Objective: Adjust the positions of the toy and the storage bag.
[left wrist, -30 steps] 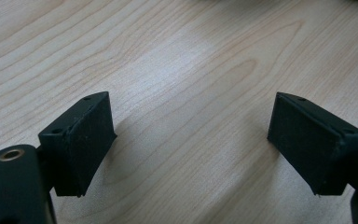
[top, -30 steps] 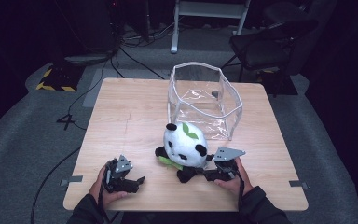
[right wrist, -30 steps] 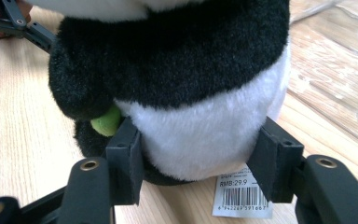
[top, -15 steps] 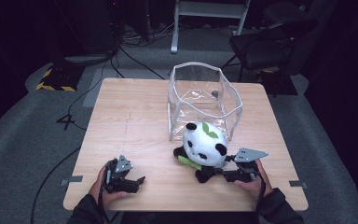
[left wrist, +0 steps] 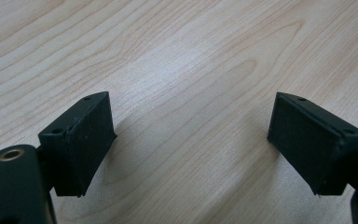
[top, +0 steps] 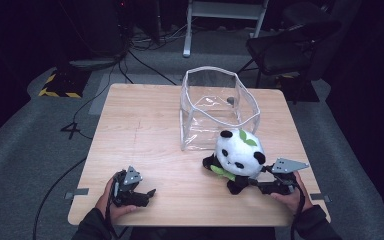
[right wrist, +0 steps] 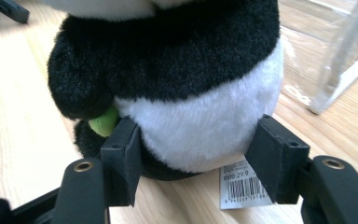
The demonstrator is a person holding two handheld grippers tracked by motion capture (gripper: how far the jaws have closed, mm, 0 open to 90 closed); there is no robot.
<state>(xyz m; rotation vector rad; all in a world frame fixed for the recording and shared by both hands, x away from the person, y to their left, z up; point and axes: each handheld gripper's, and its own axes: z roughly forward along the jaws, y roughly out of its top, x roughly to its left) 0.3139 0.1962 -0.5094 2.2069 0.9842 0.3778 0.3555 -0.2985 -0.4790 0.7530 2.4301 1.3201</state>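
Panda: black-and-white plush panda [top: 238, 159] sitting just beside clear plastic bin [top: 219, 107], likely heading inside.
Right gripper [right wrist: 196, 156]: jaws squeezing its belly for carrying.
Left gripper [left wrist: 191, 140]: resting wide, waiting.

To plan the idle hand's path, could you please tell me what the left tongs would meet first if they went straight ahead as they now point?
Probably nothing: the open left tongs point right along the bare pale wooden table, toward the black-and-white plush panda farther off, though depth is unclear.

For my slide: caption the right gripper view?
Right hand-held gripper clasping a plush panda's white belly beside a clear bag.
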